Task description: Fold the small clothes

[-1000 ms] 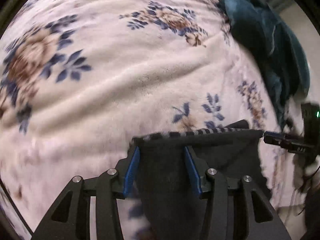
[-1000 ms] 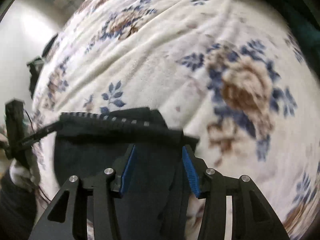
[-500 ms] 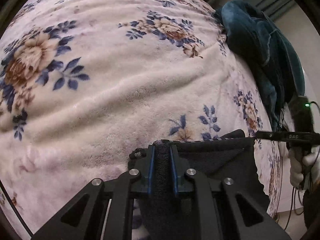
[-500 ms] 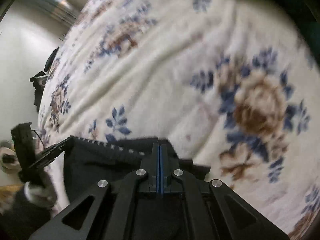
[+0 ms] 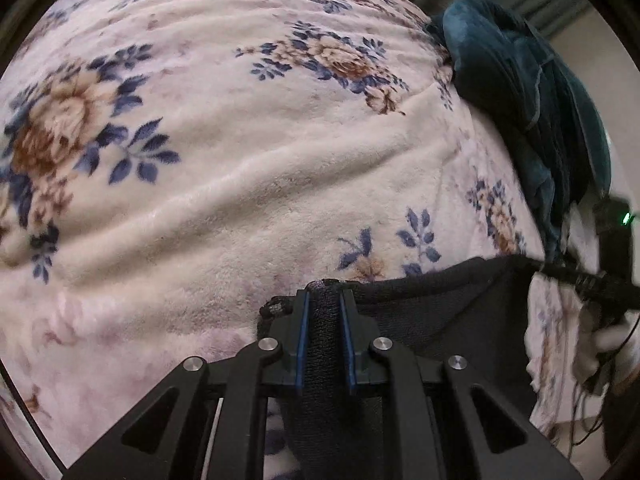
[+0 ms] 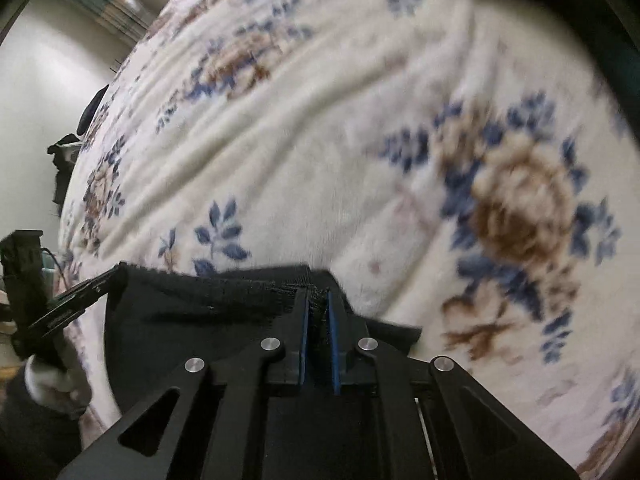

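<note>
Floral fleece blanket (image 5: 248, 184) spread wide — dark garment (image 5: 432, 320) at its near edge.
Left gripper (image 5: 325, 300) and right gripper (image 6: 318, 300) each clamp the top hem, stretched sideways between them; no readable writing.

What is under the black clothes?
Under the black garment lies the flowery blanket, showing all around it. Whatever is beneath the middle is covered by the cloth and both grippers.

2 wrist views | steeply down, close | share floral blanket (image 5: 248, 184)
</note>
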`<state>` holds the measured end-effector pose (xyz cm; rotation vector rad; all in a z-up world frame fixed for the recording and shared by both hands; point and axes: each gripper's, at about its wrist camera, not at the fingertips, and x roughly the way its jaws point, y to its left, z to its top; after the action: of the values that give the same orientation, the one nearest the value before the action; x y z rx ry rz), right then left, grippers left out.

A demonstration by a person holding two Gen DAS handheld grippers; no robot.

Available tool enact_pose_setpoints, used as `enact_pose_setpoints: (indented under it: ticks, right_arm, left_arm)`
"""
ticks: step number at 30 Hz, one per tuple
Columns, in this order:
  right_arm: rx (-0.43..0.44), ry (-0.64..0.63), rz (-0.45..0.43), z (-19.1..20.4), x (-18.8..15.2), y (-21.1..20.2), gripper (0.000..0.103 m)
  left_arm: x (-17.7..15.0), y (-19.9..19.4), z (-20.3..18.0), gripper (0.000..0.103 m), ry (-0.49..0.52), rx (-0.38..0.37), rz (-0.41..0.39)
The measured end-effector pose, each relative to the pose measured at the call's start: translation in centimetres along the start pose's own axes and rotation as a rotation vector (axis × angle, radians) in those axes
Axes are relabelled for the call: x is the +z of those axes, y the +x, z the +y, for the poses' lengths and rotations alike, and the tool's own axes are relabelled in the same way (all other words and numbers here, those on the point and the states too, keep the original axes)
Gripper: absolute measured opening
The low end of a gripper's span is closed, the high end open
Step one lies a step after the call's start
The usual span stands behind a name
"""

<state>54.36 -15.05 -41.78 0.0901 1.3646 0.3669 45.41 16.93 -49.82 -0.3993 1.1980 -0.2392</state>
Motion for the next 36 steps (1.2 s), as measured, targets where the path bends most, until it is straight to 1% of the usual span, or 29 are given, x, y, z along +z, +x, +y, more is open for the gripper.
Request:
enact_pose_setpoints:
  ticks: [2, 4, 7, 9, 10, 11, 12, 13, 14, 15, 16, 17, 18, 20, 21, 22, 23, 24, 25, 27, 28, 30, 31, 32, 33, 34, 35, 36]
  right_arm:
    - [-0.024, -0.003, -0.029, 0.2, 0.5, -1.0, 0.008]
    - [-0.049, -0.005, -0.037, 0.3, 1.3, -0.9, 0.008]
    - [-0.067, 0.015, -0.007, -0.3, 2.7, 0.3, 0.008]
    - [-0.093, 0.015, 0.027, -0.4, 3.3, 2.0, 0.008]
    - [-0.100, 0.015, 0.051, -0.3, 3.5, 3.0, 0.008]
    - [-0.092, 0.018, 0.096, -0.4, 3.6, 4.1, 0.009]
    - [-0.079, 0.035, 0.133, -0.7, 3.6, 4.8, 0.010]
    - [-0.064, 0.056, 0.152, -1.1, 3.7, 5.0, 0.015]
    - [-0.051, 0.085, 0.152, -1.7, 3.7, 4.6, 0.030]
    - [-0.041, 0.103, 0.139, -2.2, 3.6, 3.9, 0.045]
    - [-0.028, 0.122, 0.121, -2.8, 3.3, 3.0, 0.049]
    - [-0.006, 0.140, 0.109, -3.4, 3.0, 2.0, 0.050]
    - [0.013, 0.153, 0.108, -3.9, 2.6, 1.3, 0.050]
    - [0.025, 0.192, 0.127, -5.2, 1.2, 0.1, 0.050]
    - [0.046, 0.210, 0.146, -5.8, 0.3, -0.1, 0.050]
    - [0.059, 0.229, 0.167, -6.3, -0.6, -0.3, 0.050]
    - [0.066, 0.238, 0.180, -6.5, -1.6, -0.4, 0.050]
    - [0.074, 0.244, 0.192, -6.7, -2.6, -0.4, 0.050]
    - [0.075, 0.245, 0.198, -6.8, -3.5, -0.4, 0.050]
    - [0.066, 0.258, 0.208, -7.2, -5.3, -0.3, 0.050]
    - [0.072, 0.273, 0.209, -7.4, -6.1, -0.2, 0.050]
    - [0.101, 0.305, 0.210, -8.0, -7.3, -0.1, 0.050]
    - [0.117, 0.318, 0.209, -8.3, -7.8, 0.0, 0.050]
    - [0.147, 0.328, 0.217, -8.5, -8.2, 0.2, 0.051]
    - [0.183, 0.332, 0.240, -8.7, -8.7, 0.5, 0.067]
    - [0.191, 0.335, 0.261, -8.9, -9.3, 0.7, 0.077]
    - [0.175, 0.340, 0.266, -9.2, -9.7, 0.5, 0.081]
    - [0.166, 0.343, 0.275, -9.3, -10.5, 0.3, 0.081]
  left_arm:
    - [0.2, 0.2, 0.0, 0.012, 0.002, 0.005, 0.007]
    - [0.4, 0.6, 0.2, 0.012, -0.013, 0.005, 0.016]
    - [0.7, 1.8, 1.0, 0.012, -0.044, -0.003, 0.034]
    - [0.8, 2.4, 2.2, 0.013, -0.116, -0.055, 0.052]
    - [0.8, 2.3, 3.4, 0.016, -0.191, -0.111, 0.059]
    - [0.8, 2.0, 4.2, 0.020, -0.242, -0.152, 0.056]
    - [0.6, 1.4, 5.4, 0.023, -0.319, -0.212, 0.047]
    - [0.3, 0.6, 6.7, 0.030, -0.392, -0.254, 0.024]
    - [-0.1, -0.2, 7.6, 0.042, -0.439, -0.277, 0.001]
    - [-0.5, -0.8, 8.2, 0.050, -0.476, -0.285, -0.014]
    - [-1.0, -1.2, 8.7, 0.057, -0.505, -0.297, -0.021]
    - [-1.6, -1.2, 9.0, 0.057, -0.528, -0.321, -0.009]
    - [-1.9, -0.9, 9.1, 0.057, -0.535, -0.328, 0.012]
    - [-2.5, 0.0, 8.6, 0.057, -0.514, -0.316, 0.055]
    - [-2.5, 0.5, 8.2, 0.057, -0.500, -0.306, 0.065]
    - [-2.5, 1.0, 7.8, 0.054, -0.483, -0.302, 0.074]
    - [-2.4, 1.2, 7.4, 0.050, -0.476, -0.300, 0.062]
    - [-2.1, 1.2, 7.1, 0.040, -0.471, -0.290, 0.039]
    - [-1.8, 1.2, 6.7, 0.018, -0.454, -0.285, 0.019]
    - [-1.6, 1.2, 6.5, 0.017, -0.443, -0.281, -0.008]
    - [-1.6, 1.3, 6.6, 0.016, -0.445, -0.279, -0.004]
    - [-1.9, 1.5, 7.5, 0.018, -0.479, -0.316, 0.013]
    - [-2.1, 1.3, 7.8, 0.025, -0.497, -0.325, 0.028]
    - [-2.3, 1.0, 7.9, 0.036, -0.503, -0.321, 0.033]
    - [-2.7, 0.3, 8.0, 0.040, -0.501, -0.300, 0.038]
    - [-3.3, -0.6, 7.8, 0.047, -0.485, -0.290, 0.037]
    - [-3.7, -1.3, 7.5, 0.056, -0.468, -0.277, 0.038]
    - [-4.3, -1.9, 7.2, 0.059, -0.454, -0.256, 0.041]
